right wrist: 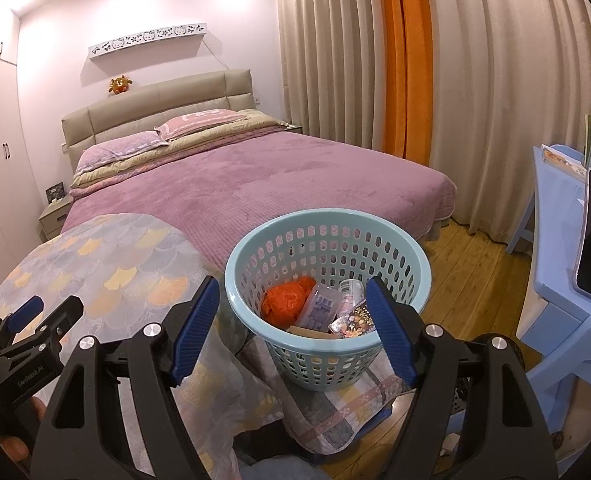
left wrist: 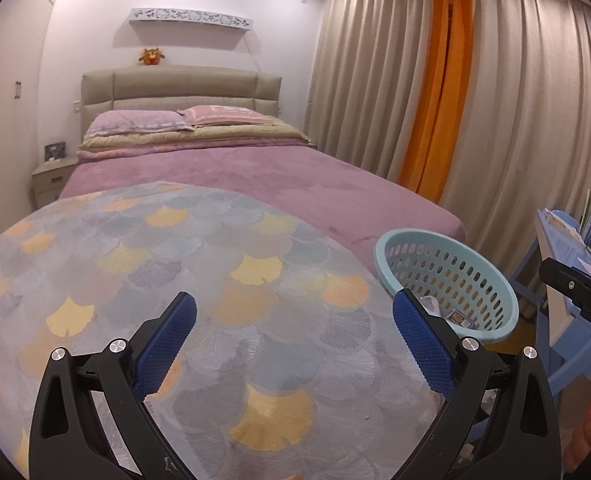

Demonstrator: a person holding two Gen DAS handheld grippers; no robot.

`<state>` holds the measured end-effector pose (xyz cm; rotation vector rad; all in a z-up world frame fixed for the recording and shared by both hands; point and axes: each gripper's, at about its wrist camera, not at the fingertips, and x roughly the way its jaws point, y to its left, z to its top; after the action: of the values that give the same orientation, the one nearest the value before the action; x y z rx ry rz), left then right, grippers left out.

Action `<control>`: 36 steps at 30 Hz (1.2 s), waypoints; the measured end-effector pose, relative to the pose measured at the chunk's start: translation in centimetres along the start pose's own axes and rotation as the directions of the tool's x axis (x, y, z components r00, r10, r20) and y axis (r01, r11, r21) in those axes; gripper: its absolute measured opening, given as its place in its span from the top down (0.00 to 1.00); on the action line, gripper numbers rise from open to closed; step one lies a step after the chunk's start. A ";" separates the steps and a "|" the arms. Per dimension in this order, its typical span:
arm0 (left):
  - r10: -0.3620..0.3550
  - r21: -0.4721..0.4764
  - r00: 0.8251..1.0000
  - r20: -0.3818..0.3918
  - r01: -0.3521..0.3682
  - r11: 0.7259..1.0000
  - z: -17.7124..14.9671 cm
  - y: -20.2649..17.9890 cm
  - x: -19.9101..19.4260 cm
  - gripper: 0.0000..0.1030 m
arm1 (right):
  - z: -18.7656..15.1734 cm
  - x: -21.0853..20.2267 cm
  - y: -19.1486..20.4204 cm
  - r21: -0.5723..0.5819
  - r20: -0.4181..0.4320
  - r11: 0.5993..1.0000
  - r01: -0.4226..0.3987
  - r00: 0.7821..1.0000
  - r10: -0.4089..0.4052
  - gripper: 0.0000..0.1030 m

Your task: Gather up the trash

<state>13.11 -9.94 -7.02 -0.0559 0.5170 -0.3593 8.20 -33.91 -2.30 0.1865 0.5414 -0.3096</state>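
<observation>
A pale blue perforated basket [right wrist: 239,258] stands on a checked cloth just ahead of my right gripper [right wrist: 293,296]. That gripper hangs open above the basket's near rim with nothing between its fingers. Inside lie a crumpled orange bag [right wrist: 285,300], a clear plastic tub [right wrist: 321,306], a small can [right wrist: 351,290] and a colourful wrapper [right wrist: 353,322]. My left gripper [left wrist: 295,304] is open and empty over a fan-patterned cloth [left wrist: 175,264]. The basket [left wrist: 491,276] sits to its right. The left gripper [right wrist: 49,310] also shows at the lower left of the right wrist view.
A bed with a purple cover [right wrist: 275,184] fills the room beyond. Beige and orange curtains [right wrist: 475,100] hang along the right. A blue plastic desk and chair [right wrist: 555,280] with books stand at the right edge. Wood floor [right wrist: 467,264] shows between bed and desk.
</observation>
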 end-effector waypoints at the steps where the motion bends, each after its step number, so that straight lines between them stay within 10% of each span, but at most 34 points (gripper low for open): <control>1: 0.000 -0.001 1.000 0.001 0.000 1.000 0.0 0.0 0.0 0.07 | 0.0 0.0 0.1 -0.001 0.000 1.000 0.000 1.000 0.000 0.30; 36: 0.016 0.069 1.000 0.001 -0.016 0.997 -0.4 -1.5 -0.1 0.07 | -0.1 0.8 0.6 -0.020 -0.024 1.000 -0.021 1.000 0.020 0.30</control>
<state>12.32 -11.28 -7.12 0.0154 0.5037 -0.3611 9.01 -33.49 -2.73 0.1766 0.5653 -0.2823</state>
